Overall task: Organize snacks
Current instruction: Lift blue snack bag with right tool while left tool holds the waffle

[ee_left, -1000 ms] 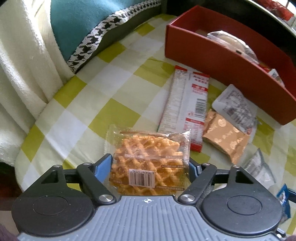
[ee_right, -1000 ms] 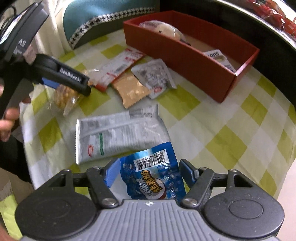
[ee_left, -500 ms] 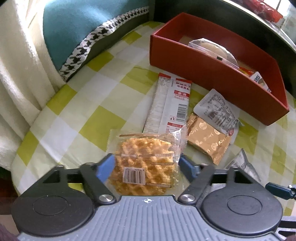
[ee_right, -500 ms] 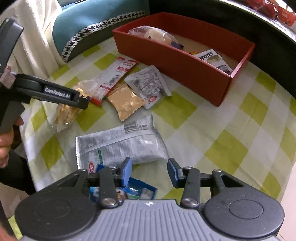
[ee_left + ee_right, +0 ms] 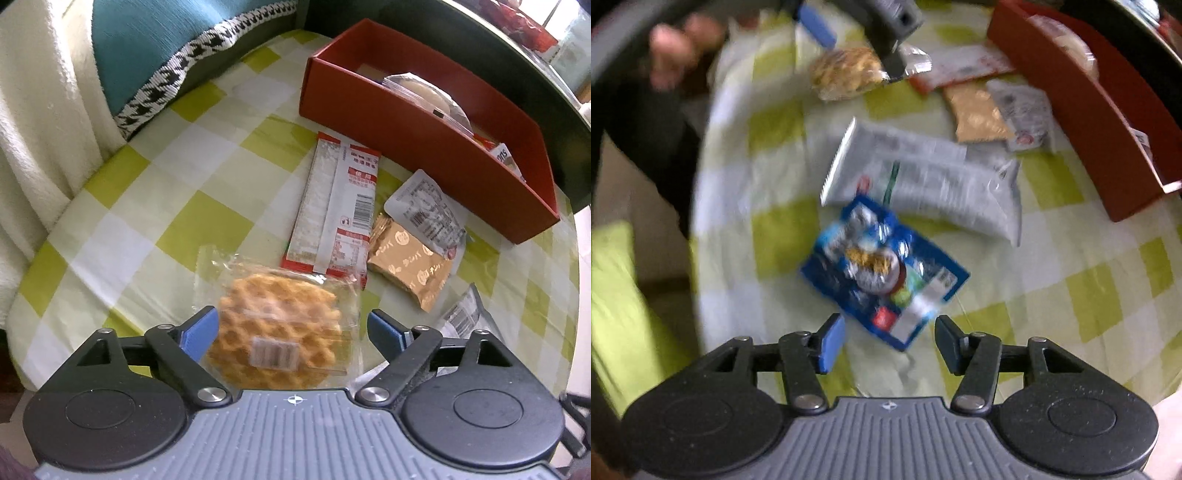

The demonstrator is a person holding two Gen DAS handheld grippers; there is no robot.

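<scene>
A waffle packet point(image 5: 277, 332) lies on the checked cloth between the fingers of my left gripper point(image 5: 291, 325). Its jaws are opening, and the right pad point(image 5: 384, 328) stands clear of the wrapper. A blue snack packet point(image 5: 882, 269) lies flat on the cloth just ahead of my right gripper point(image 5: 890, 339). That gripper's jaws are opening too, with only the packet's near corner between them, untouched. The red box point(image 5: 424, 140) at the back right holds a few snacks. The right wrist view is blurred.
A red-and-white long packet point(image 5: 336, 206), a gold packet point(image 5: 406, 262) and a small grey packet point(image 5: 424, 210) lie before the box. A large silver packet point(image 5: 923, 177) lies beyond the blue one. A teal cushion point(image 5: 166, 48) and a cream blanket point(image 5: 33, 110) border the table's left edge.
My left jaws have spread wider around the waffle packet. My right gripper has rolled and shifted; the blue packet, earlier between its jaws, now lies on the cloth ahead of them.
</scene>
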